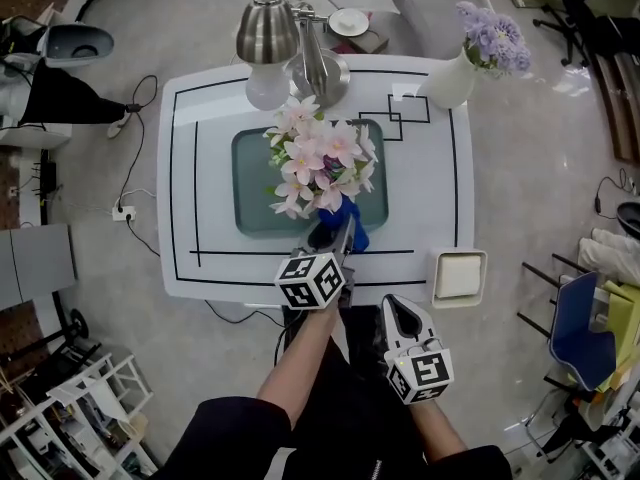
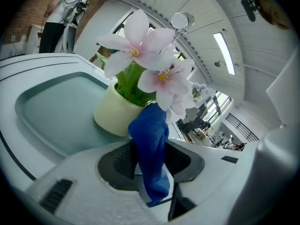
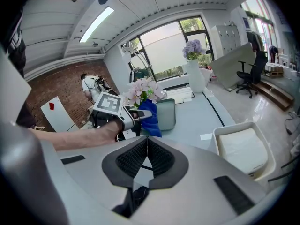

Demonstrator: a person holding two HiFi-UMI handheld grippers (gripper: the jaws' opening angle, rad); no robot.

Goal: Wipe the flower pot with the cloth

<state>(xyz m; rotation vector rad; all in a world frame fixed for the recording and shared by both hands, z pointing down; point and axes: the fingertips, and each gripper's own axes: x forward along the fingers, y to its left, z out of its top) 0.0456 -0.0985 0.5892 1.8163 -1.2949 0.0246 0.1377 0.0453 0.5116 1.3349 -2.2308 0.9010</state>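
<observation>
- We see the cream flower pot [image 2: 112, 115] standing on the teal panel [image 1: 255, 183] in the middle of the white table [image 1: 440, 188], near the panel's front right corner.
- Pink and white flowers [image 1: 320, 163] spread over the pot and hide most of it from the head view.
- We find the blue cloth [image 2: 151, 146] clamped between the jaws of the left gripper [image 2: 151, 162]. Its upper end rises against the pot's near side, just under the blooms, and its lower end hangs out behind the jaws.
- From above, the left gripper [image 1: 338, 234] reaches over the table's front edge towards the pot, and the cloth [image 1: 356, 226] shows beside its tip.
- We see the right gripper [image 3: 146, 159] with its jaws pressed together on nothing. It hangs off the front of the table [image 1: 398, 313], well apart from the pot.
- Further out, a metal lamp [image 1: 268, 30] and a white vase [image 1: 448, 80] of purple flowers stand at the table's far edge, and a white box [image 1: 458, 276] sits at its front right corner.
</observation>
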